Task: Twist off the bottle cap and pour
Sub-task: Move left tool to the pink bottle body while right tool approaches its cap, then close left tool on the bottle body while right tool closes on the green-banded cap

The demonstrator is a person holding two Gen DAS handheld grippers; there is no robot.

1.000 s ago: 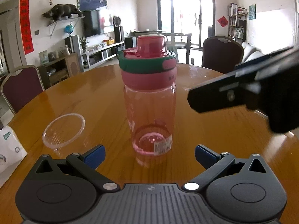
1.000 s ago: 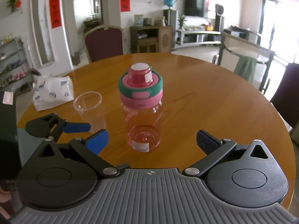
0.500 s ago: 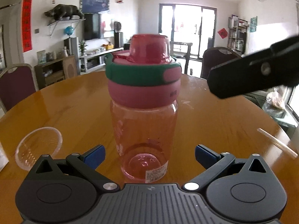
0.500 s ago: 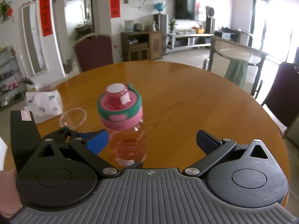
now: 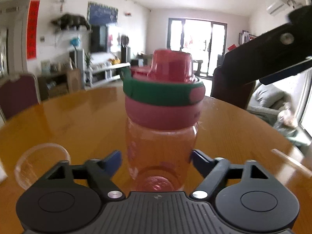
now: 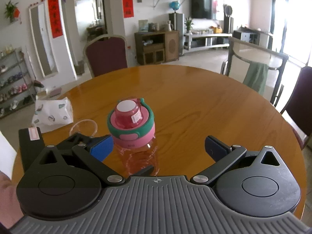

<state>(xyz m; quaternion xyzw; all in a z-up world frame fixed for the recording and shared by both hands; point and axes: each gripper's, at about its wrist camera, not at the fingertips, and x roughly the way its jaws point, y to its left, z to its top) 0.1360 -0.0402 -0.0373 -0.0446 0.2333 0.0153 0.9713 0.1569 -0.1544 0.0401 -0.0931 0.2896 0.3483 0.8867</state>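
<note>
The pink bottle [image 5: 159, 148] stands upright on the round wooden table [image 5: 78, 113], filling the middle of the left wrist view, its pink cap [image 5: 164, 105] ringed by a green band and topped by a red spout cover. The left gripper [image 5: 156, 159] sits low around the lower body of the bottle, with its blue fingertips [image 5: 114, 160] at nine and three o'clock of the bottle's lower body; they look to be at or on the clear wall, but blur hides whether they press it, so its grip cannot be told. At eight o'clock of the bottle, just beside it, stands a clear plastic cup [image 5: 42, 163]. The right gripper [image 6: 159, 146] hangs above the bottle and looks down on the cap [image 6: 131, 126], with its jaws spread wide and touching nothing; its blue left fingertip lies near the cap's nine o'clock side, while the other is well apart at three o'clock. In that view the bottle [image 6: 140, 156] is at the centre-left, the cup [image 6: 83, 126] at its ten o'clock, and a white patterned bag [image 6: 52, 114] lies further out at ten o'clock near the table's [image 6: 214, 107] edge. A dark red chair [image 6: 106, 55] stands beyond the table at twelve o'clock.
</note>
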